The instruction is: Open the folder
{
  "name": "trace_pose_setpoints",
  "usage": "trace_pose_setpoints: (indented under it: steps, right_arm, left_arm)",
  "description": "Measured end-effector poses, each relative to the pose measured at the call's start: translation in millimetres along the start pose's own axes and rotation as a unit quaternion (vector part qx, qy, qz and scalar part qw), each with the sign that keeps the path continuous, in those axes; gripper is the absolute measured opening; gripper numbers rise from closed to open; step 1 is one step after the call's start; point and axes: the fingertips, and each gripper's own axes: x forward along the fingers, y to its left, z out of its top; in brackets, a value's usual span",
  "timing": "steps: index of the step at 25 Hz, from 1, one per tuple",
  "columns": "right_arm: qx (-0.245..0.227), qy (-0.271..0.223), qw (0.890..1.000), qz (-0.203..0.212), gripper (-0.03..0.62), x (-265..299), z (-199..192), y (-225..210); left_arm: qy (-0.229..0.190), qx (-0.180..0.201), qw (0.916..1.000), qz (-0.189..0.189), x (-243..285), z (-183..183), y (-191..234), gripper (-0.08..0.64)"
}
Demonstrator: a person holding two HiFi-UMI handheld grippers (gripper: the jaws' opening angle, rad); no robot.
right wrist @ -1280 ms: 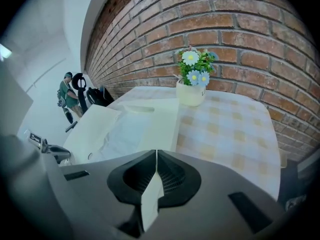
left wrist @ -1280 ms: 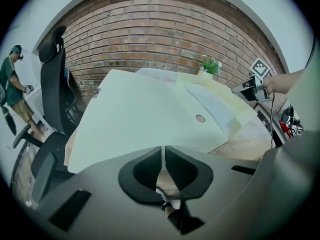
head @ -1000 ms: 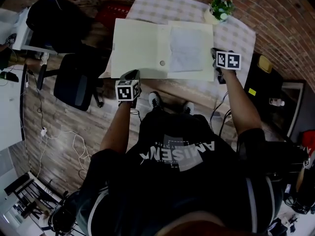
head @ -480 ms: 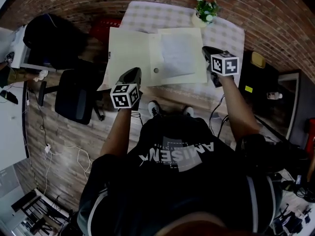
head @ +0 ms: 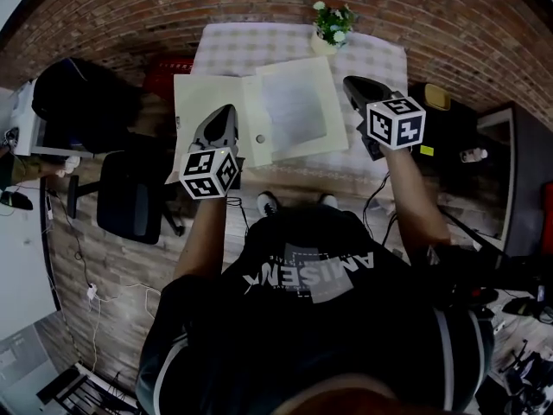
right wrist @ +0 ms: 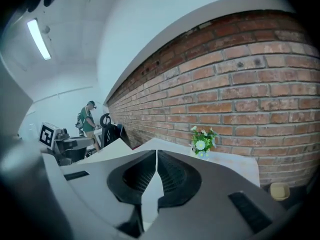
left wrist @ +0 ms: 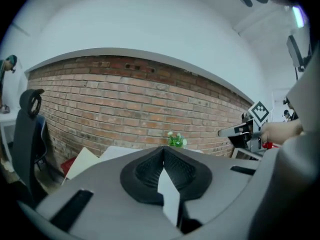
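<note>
Cream folder open flat, long axis across table

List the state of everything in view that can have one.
folder: open, both halves spread out
sheet of paper: lying flat on the folder's right half
potted plant: upright
left gripper: shut, empty
right gripper: shut, empty

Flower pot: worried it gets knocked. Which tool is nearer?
Right. The right tool hangs just right of the flower pot, nearer the person; the left tool is above the folder's left half.
</note>
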Motion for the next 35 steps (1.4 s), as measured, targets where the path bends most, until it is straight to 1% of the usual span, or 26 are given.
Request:
trace_pose_setpoints:
  steps: [3, 6, 10, 17, 21, 25, 35]
  right_arm:
    - [-0.011, -0.025, 1.0, -0.005, 0.043, -16.4, 17.2, 6.0]
    - [-0.018, -0.049, 0.999, -0.01, 0.043, -32.6, 32.2, 10.1]
    - [-0.028, -0.08, 0.996, -0.028, 0.043, -53.2, 50.4, 9.7]
    - [-0.039, -0.124, 0.99, -0.049, 0.043, -84.1, 75.7, 16.2]
    - [-0.053, -0.137, 0.987, -0.068, 0.043, -95.6, 87.7, 20.3]
    - [-0.054, -0.152, 0.983, -0.084, 0.041, -107.7, 96.1, 20.8]
    - [-0.056, -0.152, 0.982, -0.097, 0.041, -110.7, 98.5, 21.3]
  left_arm:
    - [-0.024, -0.009, 0.9995, -0.02, 4.4, 23.1, -12.7, 0.014]
    - [-0.03, 0.006, 0.9993, -0.023, 7.4, 38.1, -22.7, 0.014]
    - [-0.032, 0.02, 0.9989, -0.028, 10.5, 54.1, -34.2, 0.014]
    - [-0.06, 0.038, 0.997, -0.032, 3.8, 83.9, -44.2, 0.014]
    - [-0.066, 0.04, 0.9966, -0.028, 1.2, 94.4, -43.1, 0.014]
    - [-0.07, 0.042, 0.9963, -0.029, -1.4, 101.2, -46.1, 0.014]
    - [-0.081, 0.043, 0.9954, -0.029, 0.4, 107.4, -46.7, 0.012]
